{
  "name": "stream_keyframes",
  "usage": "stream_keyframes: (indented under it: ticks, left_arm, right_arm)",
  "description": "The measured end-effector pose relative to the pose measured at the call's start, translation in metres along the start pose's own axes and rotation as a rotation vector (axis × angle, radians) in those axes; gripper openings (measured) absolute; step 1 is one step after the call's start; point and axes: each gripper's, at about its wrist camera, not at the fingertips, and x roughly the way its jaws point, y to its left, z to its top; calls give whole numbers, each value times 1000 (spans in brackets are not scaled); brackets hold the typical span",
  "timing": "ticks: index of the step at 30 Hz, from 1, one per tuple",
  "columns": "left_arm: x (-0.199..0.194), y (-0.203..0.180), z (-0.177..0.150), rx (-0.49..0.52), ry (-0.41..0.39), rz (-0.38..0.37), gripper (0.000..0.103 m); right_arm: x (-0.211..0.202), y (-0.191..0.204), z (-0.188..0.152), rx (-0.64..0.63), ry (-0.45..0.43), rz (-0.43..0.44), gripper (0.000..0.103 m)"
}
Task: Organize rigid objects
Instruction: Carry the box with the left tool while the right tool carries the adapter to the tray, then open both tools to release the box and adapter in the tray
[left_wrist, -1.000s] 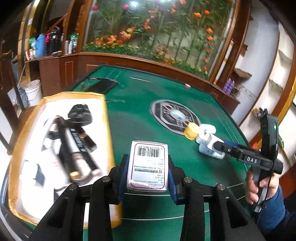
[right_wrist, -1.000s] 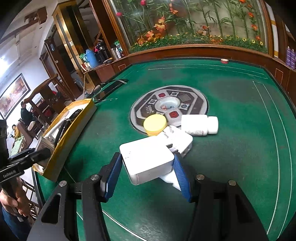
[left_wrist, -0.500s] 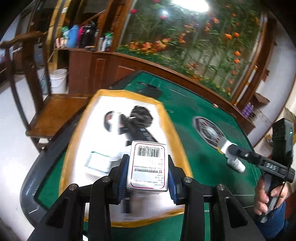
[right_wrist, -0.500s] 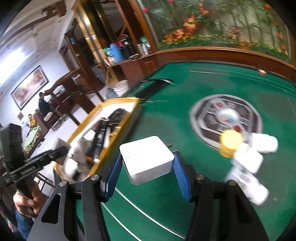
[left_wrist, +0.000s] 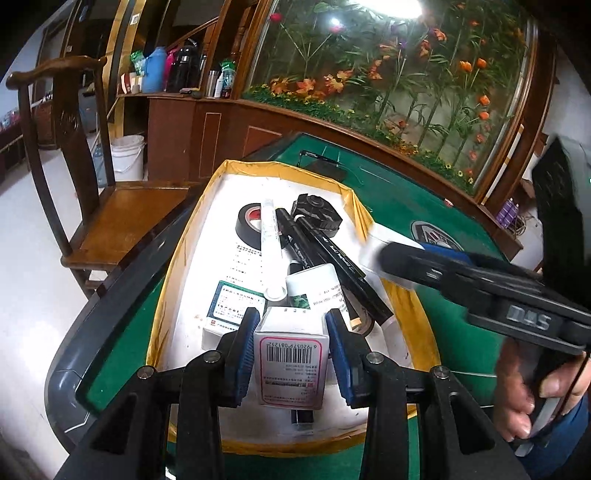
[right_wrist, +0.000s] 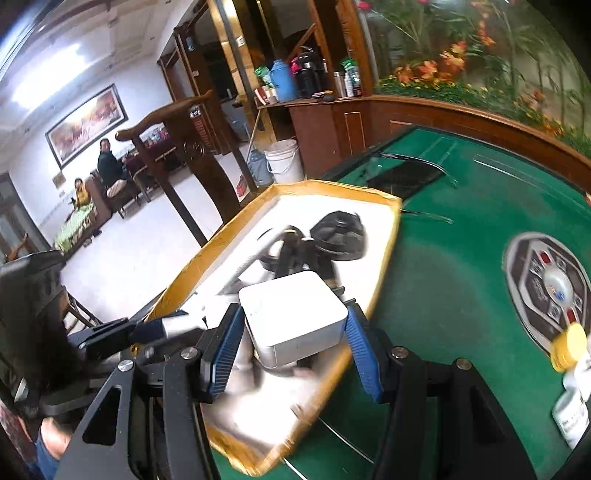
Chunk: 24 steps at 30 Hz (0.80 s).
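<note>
Left hand-held gripper (left_wrist: 291, 356): we see its ribbed blue pads pinching a small white carton (left_wrist: 291, 363), held over the near end of the tray (left_wrist: 173, 269).
Carton: boxy, glossy, with a pink-edged label and a barcode; the fine print is too small for us to read.
Right hand-held gripper (right_wrist: 291, 345): we see it clamped on a white adapter block (right_wrist: 293, 319), smooth plastic with rounded corners, above the tray's near right rim.
Tray: shallow, rectangular, white inside with a yellow taped rim, resting on the green felt counter (right_wrist: 443, 266).
Tray contents: a black tape roll (left_wrist: 249, 225), a clear tube (left_wrist: 271, 251), black marker pens (left_wrist: 325, 254), a round black knob (left_wrist: 317, 214), a green-and-white box (left_wrist: 236, 304).
Writing: we read "DAS" on the right tool's body in the left view.
Only the right view shows: a yellow cap (right_wrist: 570, 345) and white bottles (right_wrist: 570, 413) by the counter's round centre panel (right_wrist: 546, 288).
</note>
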Motion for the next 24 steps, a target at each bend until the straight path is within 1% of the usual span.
stream_keyframes:
  ticks: [1,4,7,9,12,16,18,21,24]
  left_arm:
    - [0,-2,0,15,-1,-2,39]
    - [-1,-7,-2,50,-10,7,39]
    - [1,-10,-4,83,-6,-9,39]
    - [2,-10,-5,94,-10,-2,39]
    - [3,-11,-6,97,-4,-24,39]
    - [7,-13,-10,118,1,-40,39]
    - [5,-13,-11,118,-3,-48,39]
    - [4,-10,-10,116,-6,-60,40]
    - [5,-8,-10,112,-1,-70,40]
  right_arm:
    - [7,4,3,-9,-1,-20,56]
    - [22,6,6,-1,17,-40,56]
    - [32,5,7,15,29,-56,56]
    - [40,5,7,18,42,-74,56]
    - [47,5,7,32,57,-75,55]
    - [46,5,2,3,42,-87,55]
    - [44,4,-1,7,30,-68,56]
    - [41,7,-5,-25,6,-85,55]
    - [42,11,-9,-50,0,-85,54]
